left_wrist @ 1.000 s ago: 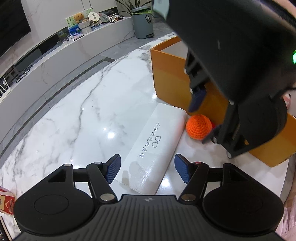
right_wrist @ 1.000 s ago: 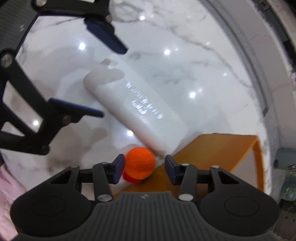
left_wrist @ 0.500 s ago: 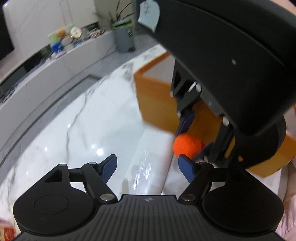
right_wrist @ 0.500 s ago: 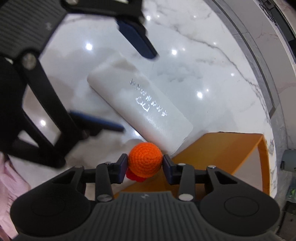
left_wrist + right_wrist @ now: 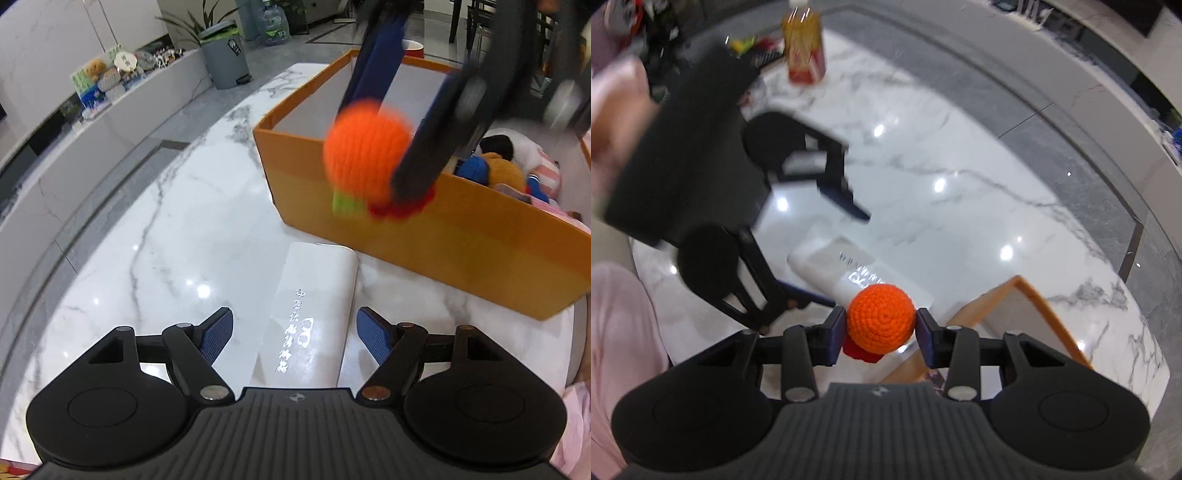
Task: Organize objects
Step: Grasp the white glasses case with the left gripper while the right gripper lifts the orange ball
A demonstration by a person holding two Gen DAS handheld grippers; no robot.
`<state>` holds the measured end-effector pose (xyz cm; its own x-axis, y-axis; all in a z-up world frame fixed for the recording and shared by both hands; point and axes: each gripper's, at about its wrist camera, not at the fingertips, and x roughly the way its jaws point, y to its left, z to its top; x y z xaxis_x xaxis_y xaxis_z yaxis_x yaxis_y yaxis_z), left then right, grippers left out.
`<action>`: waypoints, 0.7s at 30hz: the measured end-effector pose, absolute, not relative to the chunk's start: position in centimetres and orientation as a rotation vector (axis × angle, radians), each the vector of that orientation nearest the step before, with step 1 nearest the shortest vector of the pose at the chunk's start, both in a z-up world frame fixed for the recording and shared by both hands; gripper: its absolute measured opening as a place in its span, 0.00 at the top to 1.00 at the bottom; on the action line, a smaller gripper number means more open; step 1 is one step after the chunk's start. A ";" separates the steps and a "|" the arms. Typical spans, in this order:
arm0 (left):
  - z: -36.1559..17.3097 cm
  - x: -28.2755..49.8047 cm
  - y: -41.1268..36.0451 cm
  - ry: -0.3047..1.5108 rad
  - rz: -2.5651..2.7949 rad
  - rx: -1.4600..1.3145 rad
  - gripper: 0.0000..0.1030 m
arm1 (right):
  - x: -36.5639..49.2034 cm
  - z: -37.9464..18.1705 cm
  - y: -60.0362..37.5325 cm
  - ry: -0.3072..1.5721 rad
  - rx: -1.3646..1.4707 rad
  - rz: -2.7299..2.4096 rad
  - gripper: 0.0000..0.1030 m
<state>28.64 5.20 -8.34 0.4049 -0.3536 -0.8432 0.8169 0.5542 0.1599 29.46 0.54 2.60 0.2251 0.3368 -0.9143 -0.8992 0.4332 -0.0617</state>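
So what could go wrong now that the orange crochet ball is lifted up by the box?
1. The right hand-held gripper pinches the orange crochet ball only at its sides; being soft and round, it might slip out before clearing the orange box wall.
2. The ball's dangling red and green trim could catch on the box rim.
3. The open left hand-held gripper straddles the white glasses case and may nudge it.

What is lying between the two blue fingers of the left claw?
A white case with silver writing lies on the marble table between the open left claw fingers, untouched; the left wrist view shows it.
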 end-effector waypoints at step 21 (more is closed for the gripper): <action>-11.9 29.2 2.7 1.013 -0.778 0.780 0.28 | 31.2 1.8 -14.4 1.042 -0.484 0.666 0.58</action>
<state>29.22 2.72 -11.86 0.3255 -0.1918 -0.9259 0.8449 0.4986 0.1937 31.20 -14.45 1.84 0.3415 0.2692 -0.9005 -0.7038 0.7082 -0.0552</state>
